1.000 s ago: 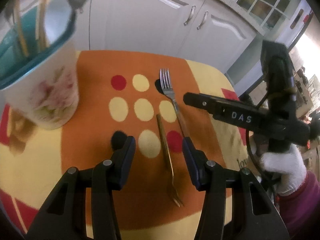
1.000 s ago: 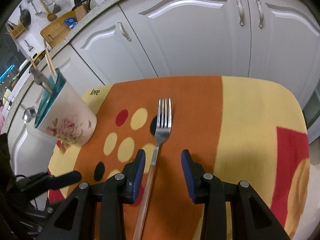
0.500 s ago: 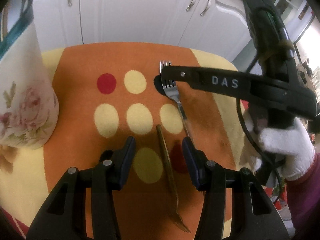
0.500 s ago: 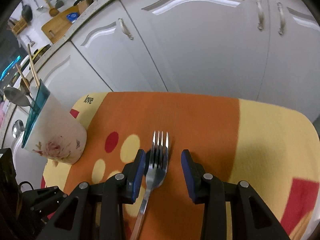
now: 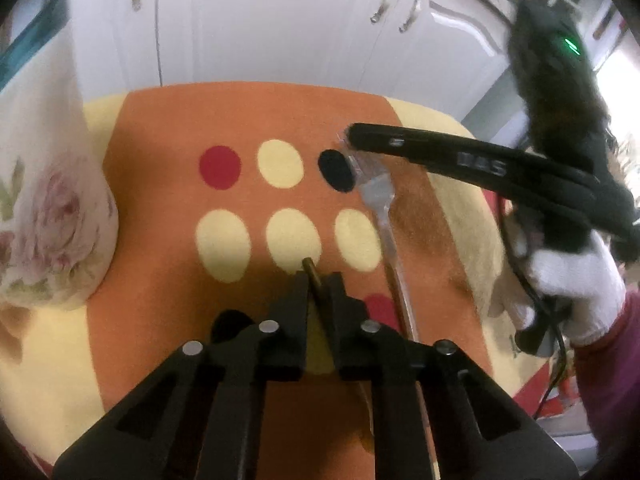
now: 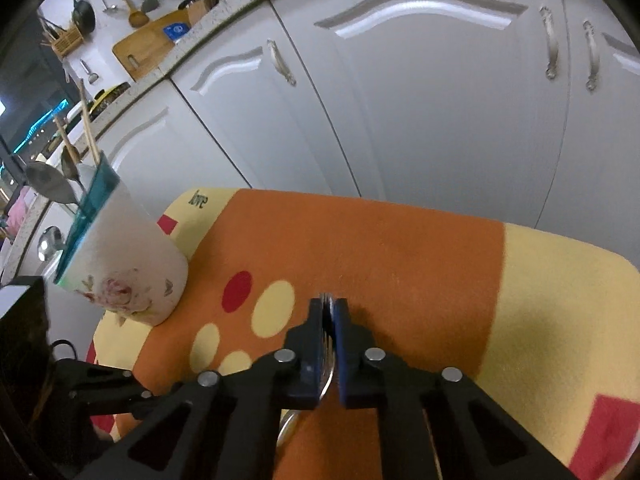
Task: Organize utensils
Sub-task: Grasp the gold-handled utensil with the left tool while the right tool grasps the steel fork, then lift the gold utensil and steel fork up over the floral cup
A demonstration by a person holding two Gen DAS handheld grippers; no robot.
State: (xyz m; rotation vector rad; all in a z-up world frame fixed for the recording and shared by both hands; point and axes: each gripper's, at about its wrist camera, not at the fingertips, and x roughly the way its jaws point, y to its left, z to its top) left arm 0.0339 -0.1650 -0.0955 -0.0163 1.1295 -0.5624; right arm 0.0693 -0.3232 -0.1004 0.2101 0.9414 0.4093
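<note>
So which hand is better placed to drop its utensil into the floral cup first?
Probably the left gripper: shut on the gold fork, with the floral cup close beside it. The right gripper grips the silver fork farther away.

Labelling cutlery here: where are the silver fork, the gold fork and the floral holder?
silver fork point(image 5: 374, 190), left wrist view, neck below the tines.
gold fork point(image 5: 310, 266), left wrist view, handle tip.
floral holder point(image 6: 132, 276), right wrist view, side wall.

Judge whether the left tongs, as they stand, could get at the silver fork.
Probably not: the left tongs are shut on the gold fork, and the right tongs already grip the silver fork.
</note>
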